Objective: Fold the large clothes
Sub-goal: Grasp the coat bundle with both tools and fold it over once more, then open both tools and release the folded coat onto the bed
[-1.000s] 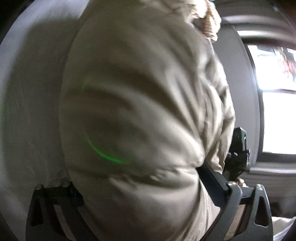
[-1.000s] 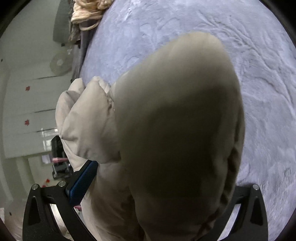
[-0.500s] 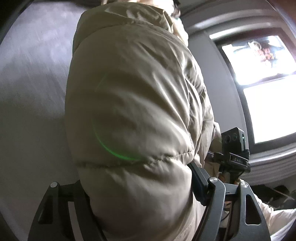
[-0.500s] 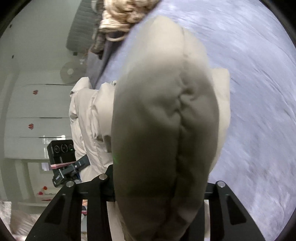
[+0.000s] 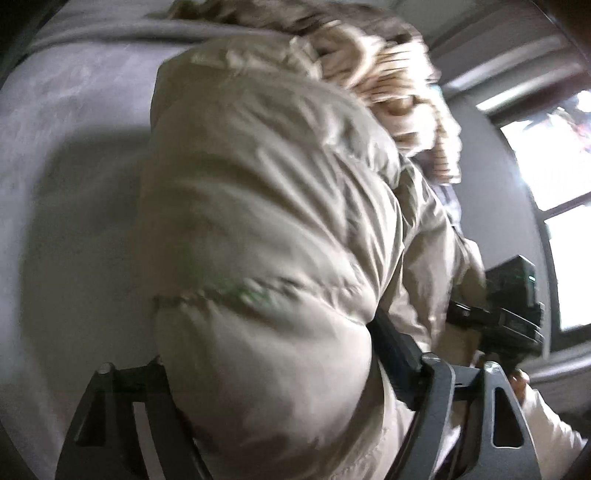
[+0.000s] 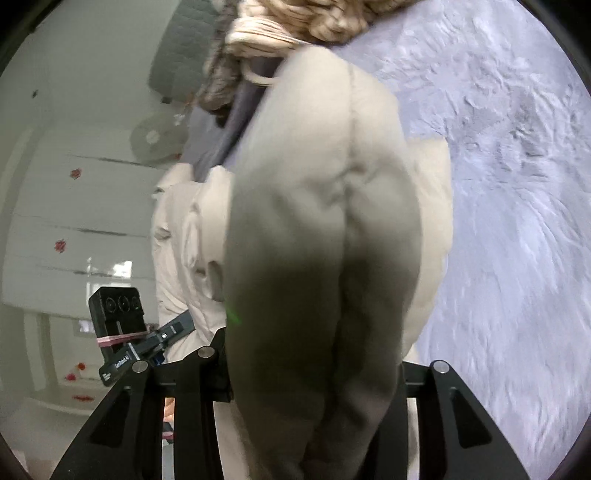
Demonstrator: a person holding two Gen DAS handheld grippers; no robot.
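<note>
Both tongs grip the padded beige jacket (image 5: 266,236) and hold it above the grey bed (image 6: 517,155). The left tongs (image 5: 291,387) clamp a thick quilted bulge of it; the right tongs (image 6: 314,398) clamp a second padded fold. The jacket hangs between the two grips, its far end reaching toward the knitted cream garment (image 6: 295,22) near the far edge of the bed.

Procedure for the step in hand, judged from this posture:
- Keep both grips firm; puffy filling tends to slip out under load.
- Hold the two tongs level so the hem hangs straight.
- Lower the far end onto the bed first, short of the knitted garment, then lay the rest toward the near edge.

Motion blur hides the jacket's edges, so which part each tongs holds cannot be told.
</note>
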